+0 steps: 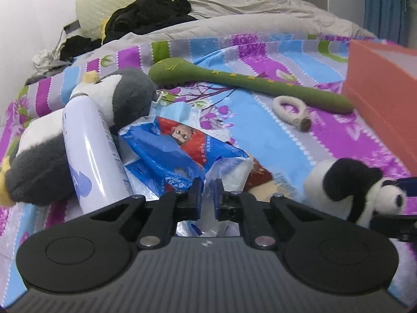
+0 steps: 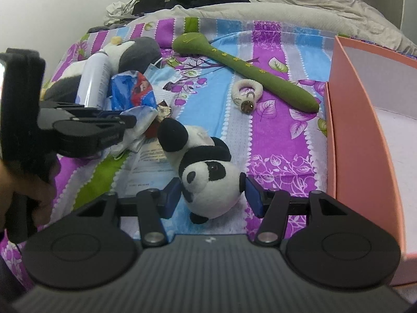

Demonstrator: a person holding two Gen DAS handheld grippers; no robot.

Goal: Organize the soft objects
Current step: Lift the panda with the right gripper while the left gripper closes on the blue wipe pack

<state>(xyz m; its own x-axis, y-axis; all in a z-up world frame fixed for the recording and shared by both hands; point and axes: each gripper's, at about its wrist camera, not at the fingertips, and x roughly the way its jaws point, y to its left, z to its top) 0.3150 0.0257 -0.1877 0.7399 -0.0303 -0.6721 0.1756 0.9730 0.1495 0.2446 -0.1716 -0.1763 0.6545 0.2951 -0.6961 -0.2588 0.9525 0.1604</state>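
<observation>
A small panda plush [image 2: 208, 167] lies on the patterned bedspread; my right gripper [image 2: 212, 195] is open with its blue pads on either side of the panda's head, touching or nearly so. The panda also shows in the left wrist view [image 1: 357, 187]. My left gripper [image 1: 207, 195] is shut on a crumpled plastic bag [image 1: 182, 151], seen from the side in the right wrist view [image 2: 130, 122]. A grey-and-white penguin plush [image 1: 117, 96], a green plush snake [image 1: 234, 80] and a white fuzzy hair tie [image 1: 289, 109] lie further back.
A white spray can [image 1: 91, 151] leans on the penguin. A blue face mask [image 2: 164, 75] lies by the bag. An open pink box [image 2: 365, 130] stands at the right. Dark clothes [image 1: 146, 18] and a grey quilt [image 2: 286, 7] lie at the bed's far end.
</observation>
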